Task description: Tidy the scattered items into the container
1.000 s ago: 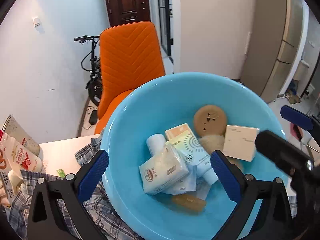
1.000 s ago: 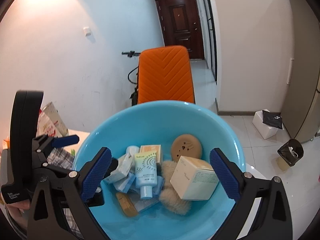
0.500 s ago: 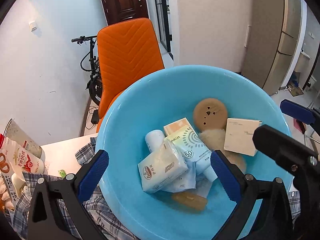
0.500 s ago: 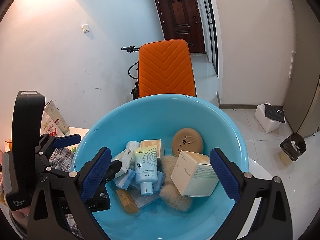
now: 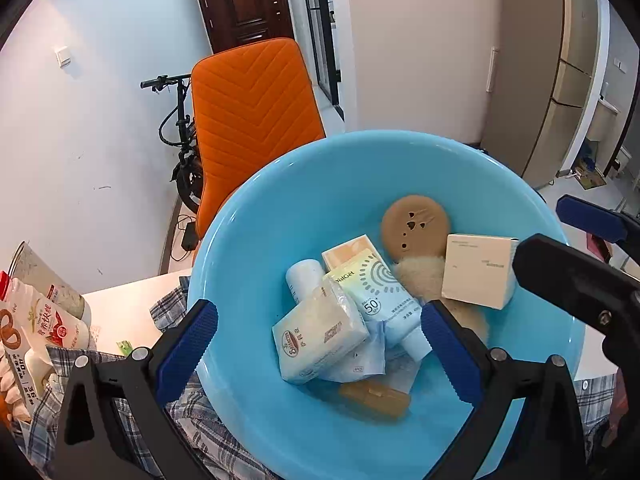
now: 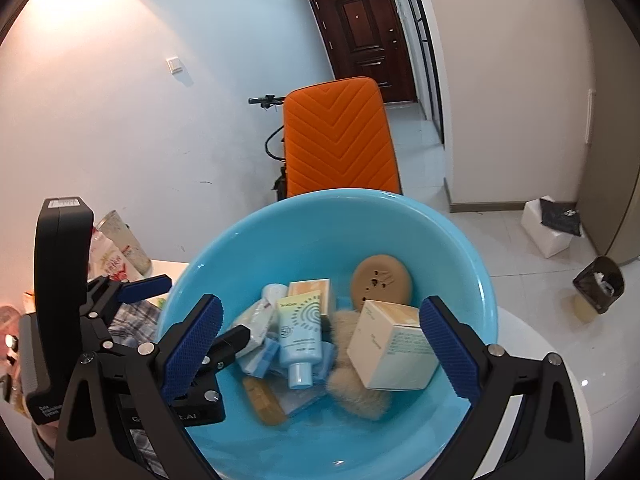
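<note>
A light blue basin [image 5: 248, 248] [image 6: 460, 248] holds a tissue pack [image 5: 320, 332], a sunscreen tube [image 6: 300, 328], a cream box [image 5: 476, 270] [image 6: 394, 344], a round brown compact [image 5: 414, 226] [image 6: 380, 282], a beige puff [image 6: 356, 388] and an amber bar [image 5: 374, 396]. My left gripper [image 5: 318, 348] hangs open over the basin's left side, its left finger outside the rim above the plaid cloth. My right gripper [image 6: 320, 346] is open above the basin with nothing between its fingers. Each gripper shows in the other's view, at the basin's side.
Plaid cloth [image 5: 224, 440] lies under the basin on a white table [image 5: 128, 312]. Milk bottles and snack bags [image 5: 36, 328] crowd the left edge. An orange chair [image 5: 252, 120] and a bike [image 5: 180, 132] stand behind. A bin [image 6: 598, 290] and a white box [image 6: 548, 228] sit on the floor.
Both views shifted slightly, the basin and chair sliding a little up in frame. Both grippers stay open and the items in the basin keep their places.
</note>
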`<state>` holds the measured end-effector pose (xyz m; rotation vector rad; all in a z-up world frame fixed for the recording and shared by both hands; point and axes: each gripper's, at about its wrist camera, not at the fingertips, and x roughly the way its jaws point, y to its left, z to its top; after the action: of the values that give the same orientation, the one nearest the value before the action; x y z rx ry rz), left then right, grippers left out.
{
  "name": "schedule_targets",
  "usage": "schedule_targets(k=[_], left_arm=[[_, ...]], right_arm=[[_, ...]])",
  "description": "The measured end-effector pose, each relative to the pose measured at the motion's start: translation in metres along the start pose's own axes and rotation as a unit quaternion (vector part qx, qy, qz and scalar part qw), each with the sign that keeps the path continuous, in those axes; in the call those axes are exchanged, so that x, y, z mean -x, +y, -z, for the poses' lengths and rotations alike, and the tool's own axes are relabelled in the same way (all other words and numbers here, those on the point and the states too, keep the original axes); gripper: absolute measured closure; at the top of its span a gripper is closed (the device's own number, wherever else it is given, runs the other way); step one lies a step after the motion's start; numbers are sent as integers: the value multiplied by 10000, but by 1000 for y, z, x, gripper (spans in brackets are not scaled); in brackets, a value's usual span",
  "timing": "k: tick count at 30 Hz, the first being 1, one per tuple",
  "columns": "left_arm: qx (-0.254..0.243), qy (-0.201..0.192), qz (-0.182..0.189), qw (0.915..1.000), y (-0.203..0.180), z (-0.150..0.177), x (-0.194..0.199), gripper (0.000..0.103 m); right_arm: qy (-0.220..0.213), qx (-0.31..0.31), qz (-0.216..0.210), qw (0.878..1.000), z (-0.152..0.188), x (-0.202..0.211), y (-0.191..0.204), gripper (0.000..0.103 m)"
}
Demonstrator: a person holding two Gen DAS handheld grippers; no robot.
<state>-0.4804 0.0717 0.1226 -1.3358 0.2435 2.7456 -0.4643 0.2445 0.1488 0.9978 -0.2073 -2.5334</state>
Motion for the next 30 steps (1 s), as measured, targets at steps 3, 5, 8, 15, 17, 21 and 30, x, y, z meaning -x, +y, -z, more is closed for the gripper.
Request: schedule_targets(k=[3, 5, 8, 15, 17, 21, 30], left_arm=[[-22, 19, 42, 10000, -1, 3, 2, 0], [42, 74, 120, 9999, -1, 6, 2, 0], [28, 169, 245, 9996, -1, 13, 3, 0], [91, 327, 223, 9992, 8, 31, 15, 0], [30, 332, 186, 9993, 10, 37, 26, 0], [25, 241, 82, 9997, 12, 48, 50, 0], [-247, 255, 316, 9989, -6, 98, 99, 0]], right_arm=[[24, 35, -33, 10000, 0, 1, 3, 5], [32, 66, -52, 10000, 0, 2, 4, 5], [64, 62, -102, 9999, 1, 1, 5, 5], [-59, 86, -475, 9988, 3, 27, 23, 3], [-53, 162, -470, 9988, 8, 32, 29, 0], [308, 138, -136, 9993, 17, 31, 31, 0], [545, 535, -120, 9970, 53, 90, 52, 0]])
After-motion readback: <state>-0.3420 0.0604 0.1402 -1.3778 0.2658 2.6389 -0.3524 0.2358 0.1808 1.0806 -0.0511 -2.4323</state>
